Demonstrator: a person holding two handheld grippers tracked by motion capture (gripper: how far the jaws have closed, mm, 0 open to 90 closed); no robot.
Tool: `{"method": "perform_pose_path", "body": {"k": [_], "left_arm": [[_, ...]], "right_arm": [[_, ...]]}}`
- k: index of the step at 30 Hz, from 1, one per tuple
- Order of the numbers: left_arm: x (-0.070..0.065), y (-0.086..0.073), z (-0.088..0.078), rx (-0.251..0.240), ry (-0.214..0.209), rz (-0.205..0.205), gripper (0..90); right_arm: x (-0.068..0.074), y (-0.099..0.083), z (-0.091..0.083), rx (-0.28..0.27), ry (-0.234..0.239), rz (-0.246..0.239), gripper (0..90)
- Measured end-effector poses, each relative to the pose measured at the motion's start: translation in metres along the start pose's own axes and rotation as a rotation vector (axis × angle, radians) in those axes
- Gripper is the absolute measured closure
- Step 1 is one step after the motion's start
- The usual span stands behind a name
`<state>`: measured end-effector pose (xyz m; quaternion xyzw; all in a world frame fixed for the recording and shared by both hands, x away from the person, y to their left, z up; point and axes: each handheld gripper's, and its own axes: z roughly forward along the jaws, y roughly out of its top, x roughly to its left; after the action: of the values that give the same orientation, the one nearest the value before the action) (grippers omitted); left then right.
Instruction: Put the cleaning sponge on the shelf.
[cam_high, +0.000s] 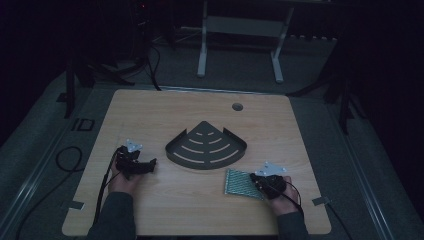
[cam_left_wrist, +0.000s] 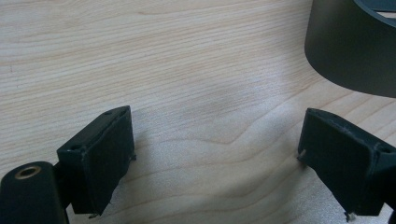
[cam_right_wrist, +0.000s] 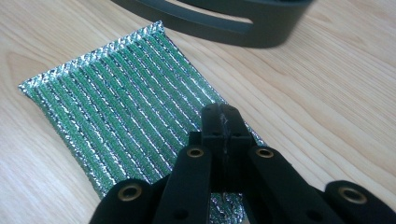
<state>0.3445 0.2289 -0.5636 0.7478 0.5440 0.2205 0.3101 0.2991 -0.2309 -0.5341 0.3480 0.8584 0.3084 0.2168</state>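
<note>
Right gripper (cam_right_wrist: 223, 122): fingers pressed together over the near edge of the green scouring pad (cam_right_wrist: 121, 112) (whether they pinch it, cannot tell). Pad lies flat on the counter (cam_high: 150, 115), just beside the black corner rack (cam_high: 205, 146). Lift low, clearing the rack wall. Left gripper (cam_left_wrist: 212, 158): fingers spread, nothing between; high view alone gives the layout.

Items showing at this moment:
- One wooden tabletop (cam_high: 150, 115), carrying all loose items.
- One dark fan-shaped slotted tray (cam_high: 206, 146) lying on it.
- One green and silver striped scouring pad (cam_high: 241, 183) lying beside the tray.
- Two handheld units: left gripper (cam_high: 150, 164), right gripper (cam_high: 254, 178).
- One round hole (cam_high: 237, 106) showing in the tabletop.
</note>
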Motion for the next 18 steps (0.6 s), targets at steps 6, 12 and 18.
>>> {"method": "perform_pose_path", "body": {"k": [6,12,18], "left_arm": [[0.0,0.0,0.0,0.0,-0.001,0.0,10.9],[0.0,0.0,0.0,0.0,-0.001,0.0,10.9],[0.0,0.0,0.0,0.0,-0.001,0.0,10.9]], "right_arm": [[-0.007,-0.007,-0.007,0.009,-0.02,0.025,89.9],[-0.011,-0.014,-0.013,0.017,-0.029,0.039,90.0],[-0.009,-0.018,-0.018,0.019,-0.025,0.059,89.9]]}}
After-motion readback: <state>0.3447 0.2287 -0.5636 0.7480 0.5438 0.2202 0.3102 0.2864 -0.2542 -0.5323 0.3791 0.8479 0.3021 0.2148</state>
